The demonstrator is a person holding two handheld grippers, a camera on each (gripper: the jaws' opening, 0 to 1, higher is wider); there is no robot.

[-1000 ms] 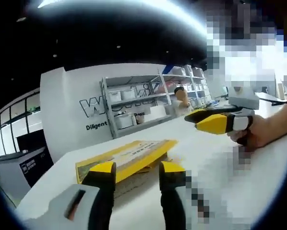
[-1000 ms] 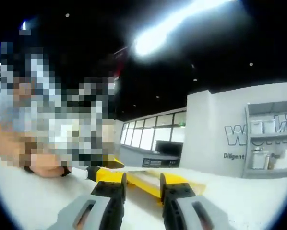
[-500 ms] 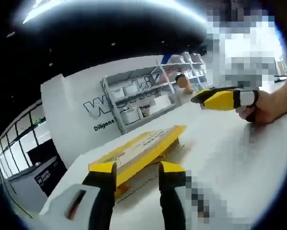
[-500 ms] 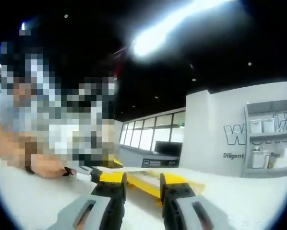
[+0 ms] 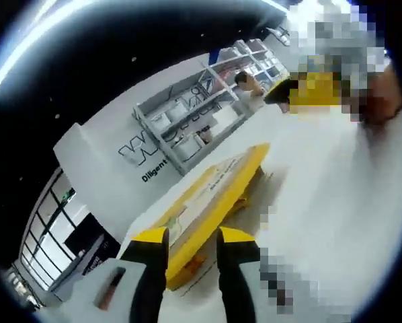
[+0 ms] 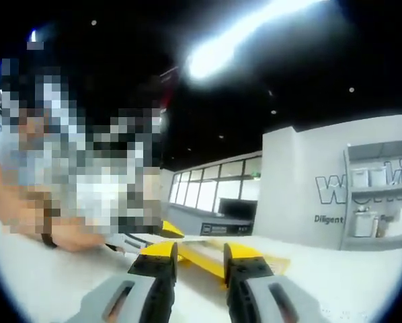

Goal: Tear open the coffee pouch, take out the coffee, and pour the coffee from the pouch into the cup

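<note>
In the left gripper view, the left tool [image 5: 191, 243] stands with its yellow-tipped jaws apart, clasping nothing, low over the white worktop [image 5: 335, 202]. Just past the tips, running toward 1 o'clock, lies the flat yellow coffee pouch [image 5: 211, 195] with a pale printed panel. At 1 o'clock the right tool [image 5: 282, 91] shows. Grey metal shelving [image 5: 187, 121] stands behind. In the right gripper view, the right tool [image 6: 199, 254] is likewise parted and empty, the pouch [image 6: 201, 259] lying just beyond at 12 o'clock.
</note>
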